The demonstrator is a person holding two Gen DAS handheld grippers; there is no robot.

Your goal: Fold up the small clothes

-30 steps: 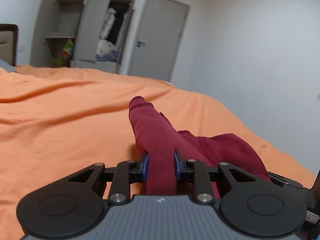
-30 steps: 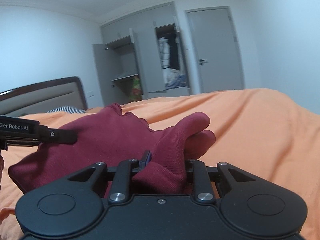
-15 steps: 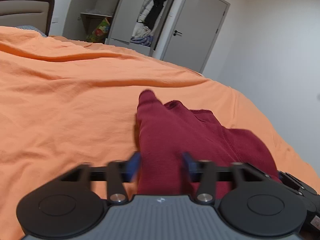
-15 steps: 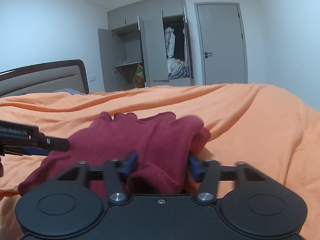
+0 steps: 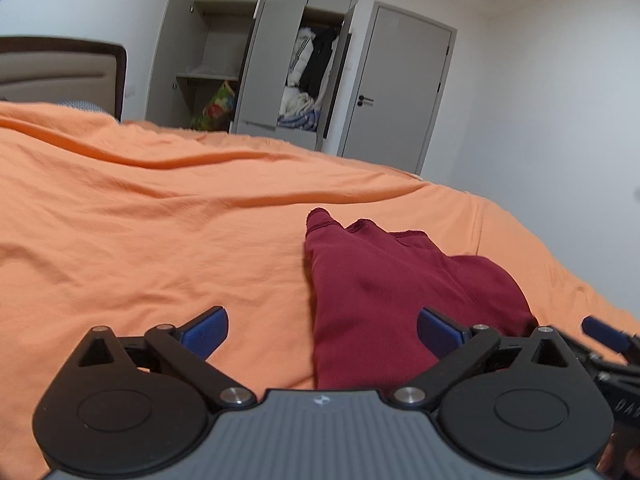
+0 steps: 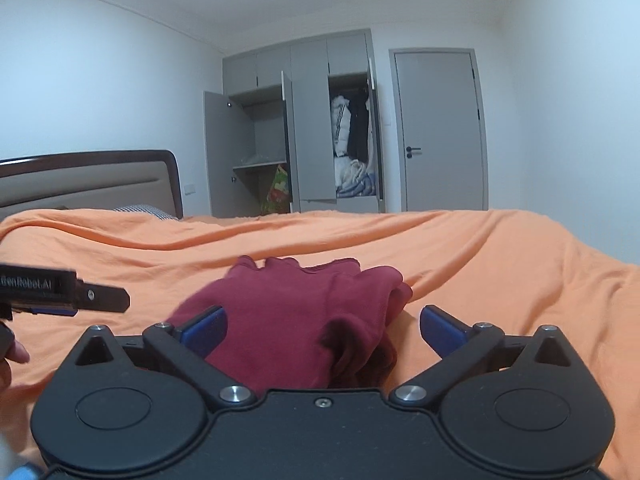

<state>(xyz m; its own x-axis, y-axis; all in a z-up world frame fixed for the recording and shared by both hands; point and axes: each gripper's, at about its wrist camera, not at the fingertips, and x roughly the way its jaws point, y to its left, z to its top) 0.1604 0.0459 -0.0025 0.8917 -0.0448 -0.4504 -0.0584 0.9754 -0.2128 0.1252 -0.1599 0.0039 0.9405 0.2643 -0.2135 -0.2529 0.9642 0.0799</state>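
A small dark red garment (image 5: 384, 288) lies bunched and folded over on the orange bedspread (image 5: 160, 248). My left gripper (image 5: 322, 330) is open, its blue pads (image 5: 204, 330) spread wide, with the garment's near end lying loose between them. In the right wrist view the same garment (image 6: 296, 320) lies between the spread blue pads (image 6: 440, 330) of my open right gripper (image 6: 322, 330). The left gripper's finger (image 6: 100, 298) reaches in from the left of that view, and the right gripper's blue tip (image 5: 604, 332) shows at the right edge of the left wrist view.
The orange bedspread stretches left and forward in soft wrinkles. A padded headboard (image 6: 88, 182) and a striped pillow (image 6: 144, 210) are at the far left. Beyond the bed stand an open grey wardrobe (image 6: 320, 140) with hanging clothes and a shut grey door (image 6: 440, 132). The bed's edge falls away at right.
Both grippers were shut on the red garment and have opened wide, letting it drop onto the bedspread. Both have drawn back a little.
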